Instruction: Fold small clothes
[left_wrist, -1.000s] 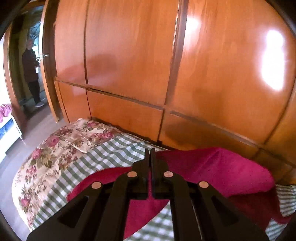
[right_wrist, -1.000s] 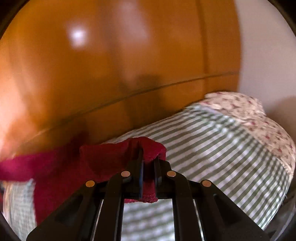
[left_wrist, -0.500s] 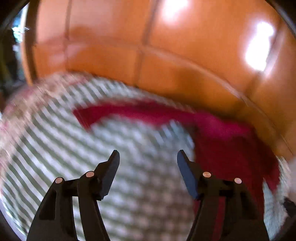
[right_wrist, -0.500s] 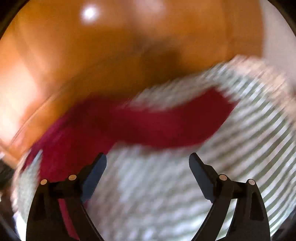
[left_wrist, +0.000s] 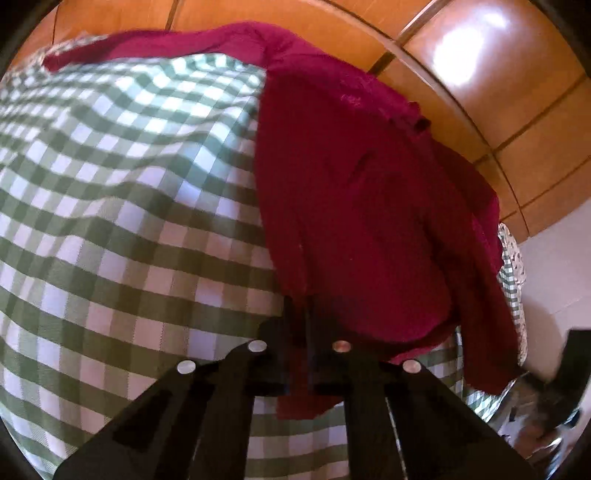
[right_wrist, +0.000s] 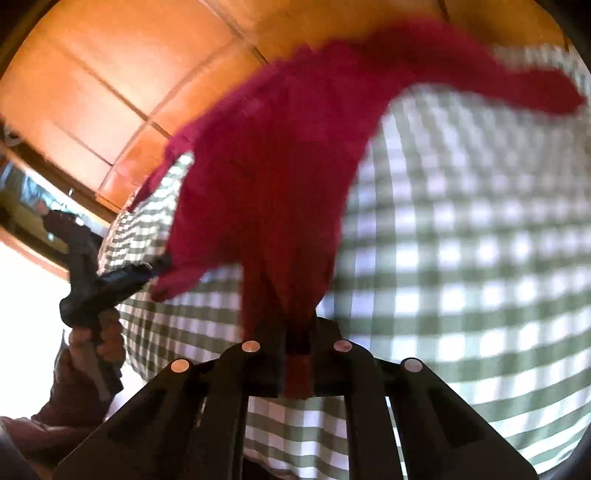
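Since 1 second ago both tools have let go of the raised red garment, dropped toward the bed and pinched it again at its near hem. The red garment now lies spread on the green checked bedcover, stretching away from the tools toward the wooden wardrobe, with 1 sleeve trailing along its far side.

The left tool has its jaws pressed together on a small bunch of the near edge, at that side's corner. The right tool is likewise clamped on a gathered fold of red cloth that sticks out between its fingers; in its view the person's hand holding the left tool shows well off to the left.

Both bites look thin. If the hem is lifted fast, the knit could slip out of 1 tool and the fold would land crooked. A bite may also have caught the bedcover under the cloth, which would drag it up. The trailing sleeve could bunch inside the fold.
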